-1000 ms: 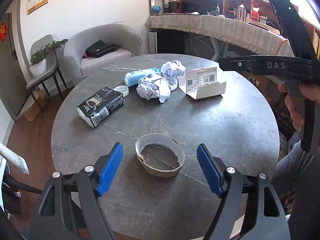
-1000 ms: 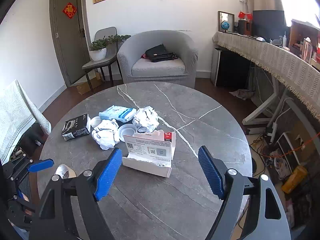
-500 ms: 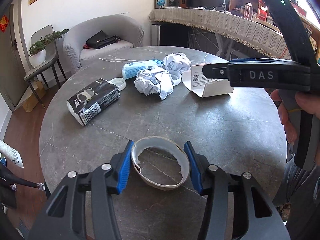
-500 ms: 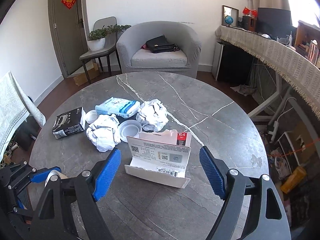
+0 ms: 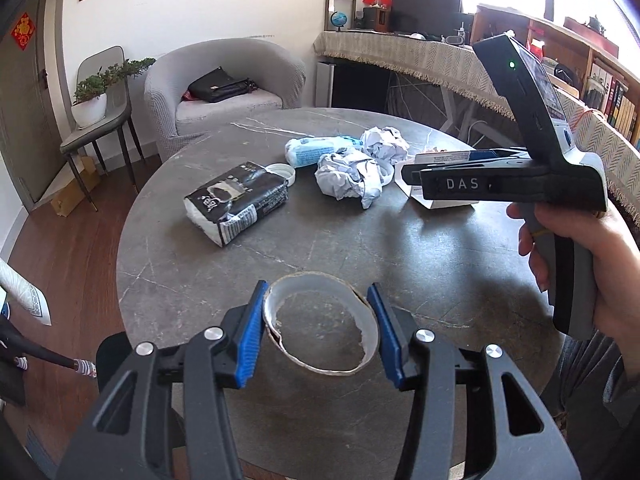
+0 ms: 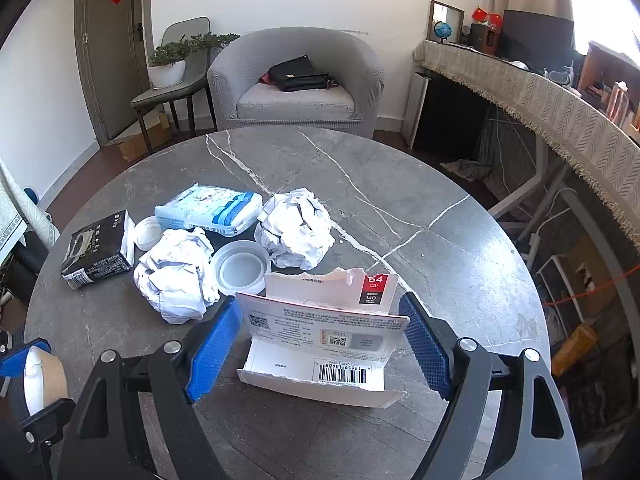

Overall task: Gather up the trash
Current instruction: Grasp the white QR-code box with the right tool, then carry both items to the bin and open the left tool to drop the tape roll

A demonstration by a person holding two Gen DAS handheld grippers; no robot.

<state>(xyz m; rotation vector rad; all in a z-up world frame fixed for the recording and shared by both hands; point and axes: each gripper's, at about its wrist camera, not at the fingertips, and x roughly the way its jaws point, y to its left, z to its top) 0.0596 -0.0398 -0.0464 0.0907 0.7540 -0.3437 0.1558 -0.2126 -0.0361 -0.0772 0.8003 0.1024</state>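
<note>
Left wrist view: the left gripper [image 5: 318, 328] has its blue pads [image 5: 251, 340] pressed against both sides of a torn cardboard tape ring [image 5: 320, 322], which lies near the close edge of the round grey marble table [image 5: 460, 264]. The jaws have just been closing, with the ring between them; they now stand at a middling width set by the ring.

Further back lie a black packet with white print [image 5: 236, 200], a white lid [image 5: 280, 171], a blue-and-white tissue pack [image 5: 316, 150] and two balls of crumpled white paper [image 5: 348, 178], [image 5: 385, 143]. The body of the right gripper, held in the person's right hand [image 5: 592, 264], bears the lettering "DAS" [image 5: 462, 183] and a small green light.

Right wrist view: the right gripper [image 6: 320, 340] is wide, its pads just outside the two ends of a torn white card package [image 6: 320, 344]; they seem not to press on it, though contact cannot be ruled out. The package carries a red panel reading "64 GB", the figure "140", QR codes and a barcode numbered "196591 13488" as far as legible. Behind it sits a translucent plastic lid [image 6: 241, 266], between the paper balls [image 6: 176, 276], [image 6: 298, 232]. The tissue pack [image 6: 210, 210] and black packet [image 6: 98, 248] lie to the left. The ring, clamped in the left gripper [image 6: 24, 376], shows at the lower left edge.
</note>
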